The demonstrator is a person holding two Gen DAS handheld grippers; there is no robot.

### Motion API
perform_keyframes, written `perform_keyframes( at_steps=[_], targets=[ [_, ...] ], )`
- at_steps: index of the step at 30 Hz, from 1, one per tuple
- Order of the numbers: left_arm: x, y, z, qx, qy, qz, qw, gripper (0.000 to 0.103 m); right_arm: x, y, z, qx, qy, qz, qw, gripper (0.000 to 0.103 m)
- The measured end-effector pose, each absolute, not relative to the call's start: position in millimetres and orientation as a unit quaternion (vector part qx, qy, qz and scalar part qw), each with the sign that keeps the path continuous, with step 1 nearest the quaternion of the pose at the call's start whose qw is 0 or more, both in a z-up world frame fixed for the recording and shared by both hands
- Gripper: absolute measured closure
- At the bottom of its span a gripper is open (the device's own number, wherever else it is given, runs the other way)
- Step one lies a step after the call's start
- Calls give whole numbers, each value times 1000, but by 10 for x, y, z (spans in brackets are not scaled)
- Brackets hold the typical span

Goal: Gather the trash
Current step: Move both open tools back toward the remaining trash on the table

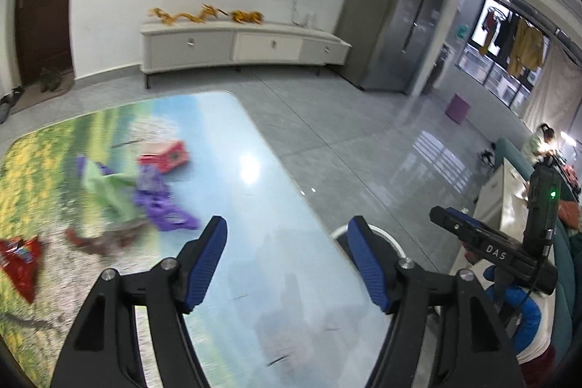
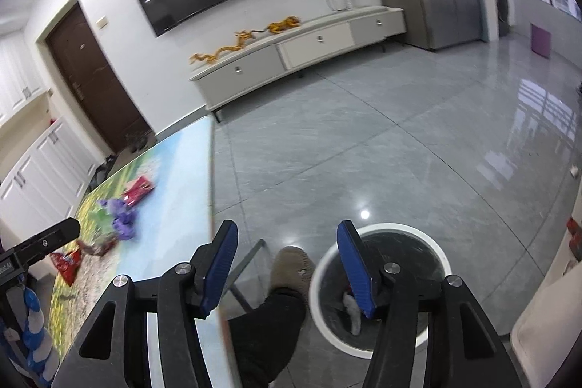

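Note:
Trash lies on the picture-printed table (image 1: 276, 206): a red box (image 1: 165, 153), a green wrapper (image 1: 105, 188), a purple wrapper (image 1: 163, 202), a brown wrapper (image 1: 102, 239) and a red snack bag (image 1: 20, 257). My left gripper (image 1: 287, 242) is open and empty above the table's near right part. My right gripper (image 2: 287, 246) is open and empty, over the floor beside a white-rimmed bin (image 2: 433, 242) with a black liner and some trash inside. The same trash pile shows in the right wrist view (image 2: 120, 210).
The table edge (image 2: 211, 191) runs just left of my right gripper. A person's foot in a brown slipper (image 2: 291, 268) is beside the bin. A TV cabinet (image 1: 236, 46) stands against the far wall. A sofa (image 1: 509, 177) stands at right.

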State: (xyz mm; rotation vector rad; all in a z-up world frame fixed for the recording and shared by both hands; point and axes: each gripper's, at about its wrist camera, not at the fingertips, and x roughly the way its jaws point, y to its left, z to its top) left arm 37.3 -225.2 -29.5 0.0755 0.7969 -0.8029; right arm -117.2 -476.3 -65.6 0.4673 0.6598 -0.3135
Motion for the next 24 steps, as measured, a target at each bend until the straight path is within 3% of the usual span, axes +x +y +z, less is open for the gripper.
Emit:
perform_keyframes(
  at_steps=[24],
  targets=[
    [463, -165, -311, -33, 333, -213, 918, 36, -582, -3560, -254, 116, 344, -82, 928, 42]
  ],
)
